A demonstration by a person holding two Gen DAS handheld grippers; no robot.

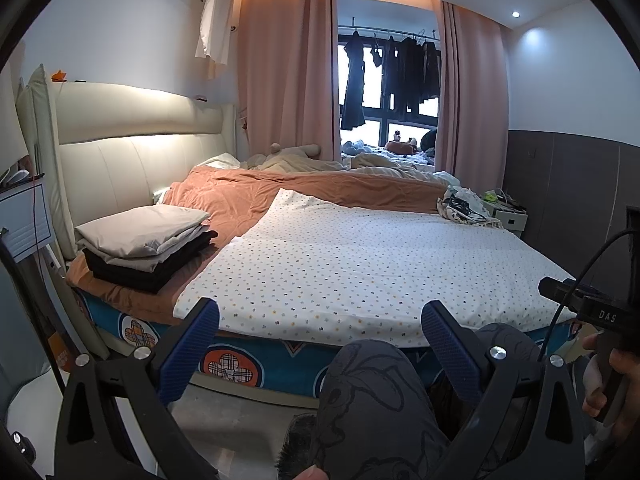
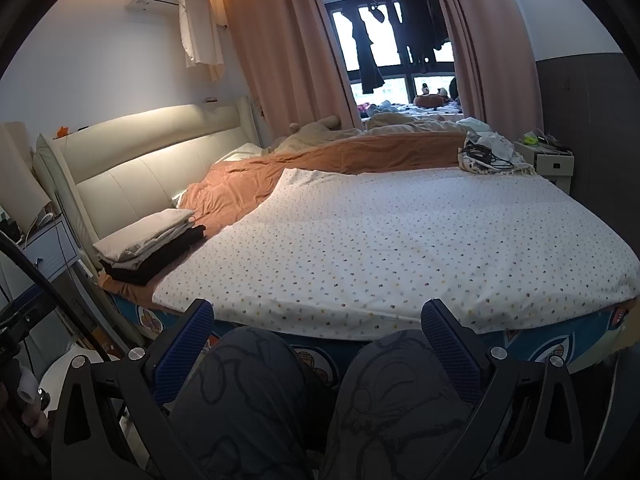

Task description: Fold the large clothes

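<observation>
Both grippers, left gripper (image 1: 320, 334) and right gripper (image 2: 318, 328), wide open and empty; folded stack (image 1: 146, 246) at 9 o'clock on bed (image 1: 360, 264); no loose garment in reach, fits pre-start or finished.

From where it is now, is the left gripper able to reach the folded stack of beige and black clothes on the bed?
Probably yes. The left gripper is open and empty, short of the bed. The folded stack of beige and black clothes lies ahead to its left near the bed edge, with nothing between them.
</observation>
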